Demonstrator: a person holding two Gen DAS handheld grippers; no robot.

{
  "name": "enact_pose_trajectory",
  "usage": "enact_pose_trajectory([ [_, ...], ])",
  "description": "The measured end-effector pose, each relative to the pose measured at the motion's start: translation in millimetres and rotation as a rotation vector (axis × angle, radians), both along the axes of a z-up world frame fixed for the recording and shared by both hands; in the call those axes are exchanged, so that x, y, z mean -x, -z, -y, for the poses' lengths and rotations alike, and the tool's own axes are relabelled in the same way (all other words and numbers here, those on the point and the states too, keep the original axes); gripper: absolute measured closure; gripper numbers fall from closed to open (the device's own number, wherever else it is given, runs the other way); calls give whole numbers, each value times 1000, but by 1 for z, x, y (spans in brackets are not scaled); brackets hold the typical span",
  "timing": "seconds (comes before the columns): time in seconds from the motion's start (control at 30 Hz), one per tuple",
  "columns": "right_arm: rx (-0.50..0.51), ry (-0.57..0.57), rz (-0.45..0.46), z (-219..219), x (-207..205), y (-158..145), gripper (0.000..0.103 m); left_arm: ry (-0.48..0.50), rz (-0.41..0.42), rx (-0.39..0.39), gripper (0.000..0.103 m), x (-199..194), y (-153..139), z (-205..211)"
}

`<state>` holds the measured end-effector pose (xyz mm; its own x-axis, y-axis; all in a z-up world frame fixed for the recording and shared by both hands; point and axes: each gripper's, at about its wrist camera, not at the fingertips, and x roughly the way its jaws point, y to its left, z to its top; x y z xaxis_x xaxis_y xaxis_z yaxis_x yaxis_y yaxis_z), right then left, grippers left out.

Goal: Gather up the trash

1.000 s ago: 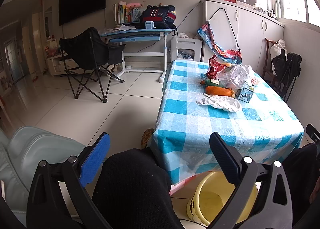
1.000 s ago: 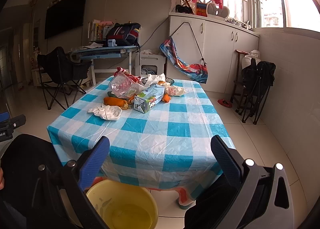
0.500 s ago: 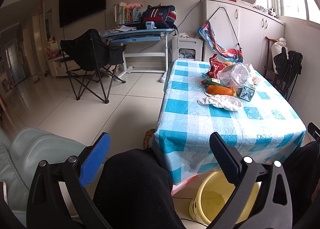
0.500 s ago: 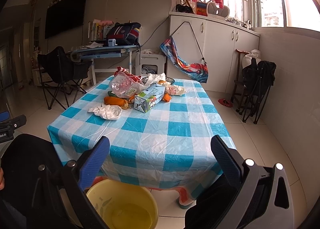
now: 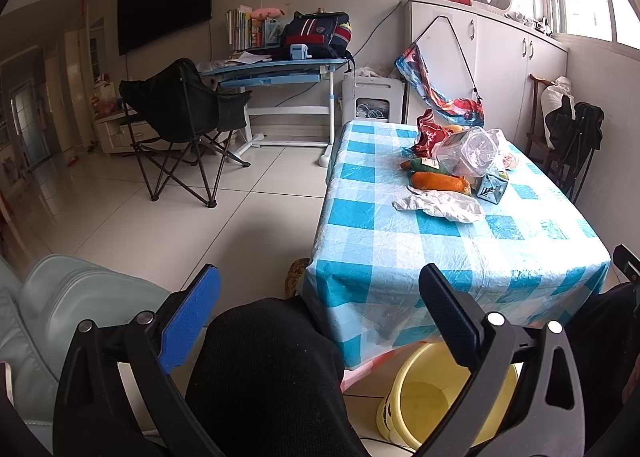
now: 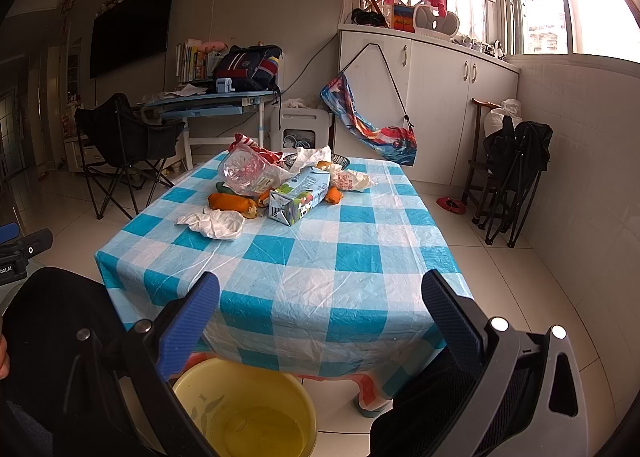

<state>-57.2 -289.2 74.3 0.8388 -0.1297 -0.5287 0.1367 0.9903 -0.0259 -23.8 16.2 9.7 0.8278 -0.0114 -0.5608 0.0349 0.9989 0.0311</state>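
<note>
Both tongs, left [image 5: 320, 321] and right [image 6: 320, 321], gape empty above the yellow plastic bucket [image 6: 240, 413], probably placed below the table edge to catch trash.

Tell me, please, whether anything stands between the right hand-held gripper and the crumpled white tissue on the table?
Nothing visible does. The right hand-held gripper is open at the table's near edge, and only bare checked tablecloth lies between it and the crumpled tissue. The rest of the trash sits behind the tissue.
</note>
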Motion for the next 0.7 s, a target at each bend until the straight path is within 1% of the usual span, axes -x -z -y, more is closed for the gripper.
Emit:
enact_pose_trajectory([
  [0.37,0,0,-1,0,0,0,6,11,21,8,7,3,-3,0],
  [0.7,-1,0,0,0,1,0,6,11,21,8,7,3,-3,0],
])
